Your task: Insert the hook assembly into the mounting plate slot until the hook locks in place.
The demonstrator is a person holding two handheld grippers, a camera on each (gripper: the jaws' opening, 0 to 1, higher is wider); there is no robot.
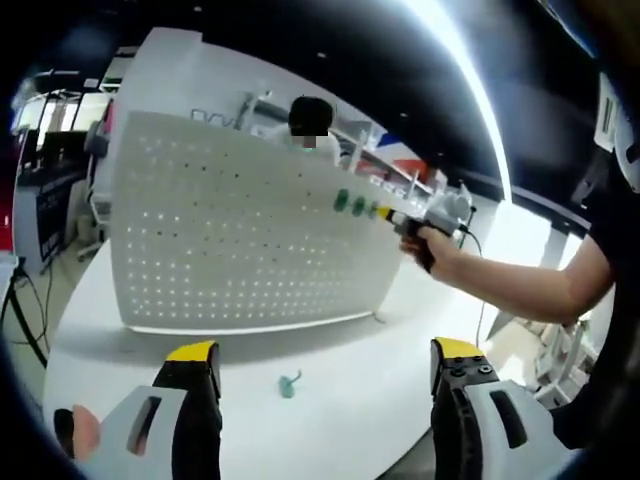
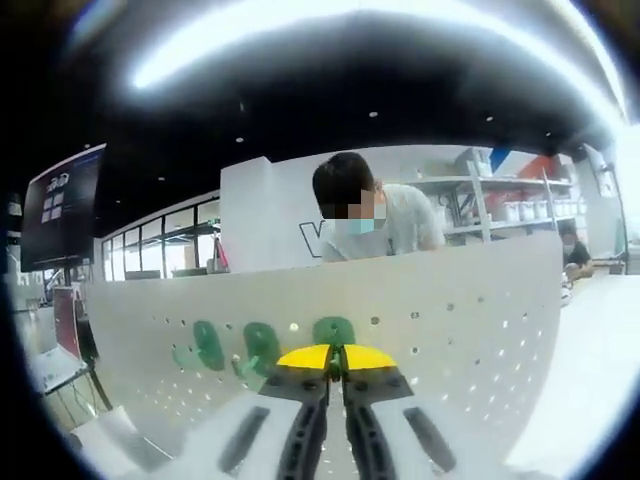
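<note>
My right gripper [image 2: 335,357] is pressing its closed jaws against the pegboard [image 1: 250,230] beside two mounted green hooks [image 2: 208,343]. My left gripper [image 1: 325,365] is hanging wide open, empty, above the table [image 1: 350,400], where one green hook [image 1: 288,383] is lying. A person [image 2: 375,215] is standing behind the pegboard.

Matt white perforated board [image 1: 250,235], glossy tabletop [image 1: 330,400]

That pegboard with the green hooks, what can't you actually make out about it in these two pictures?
- Right gripper view: the right hand-held gripper is closed against the pegboard under the third green hook; its yellow tips hide the hook's lower part, so seating or locking is unclear.
- Left gripper view: the hooks on the board are too small to show detail.
- Left gripper view: the loose green hook on the table is blurred.
</note>
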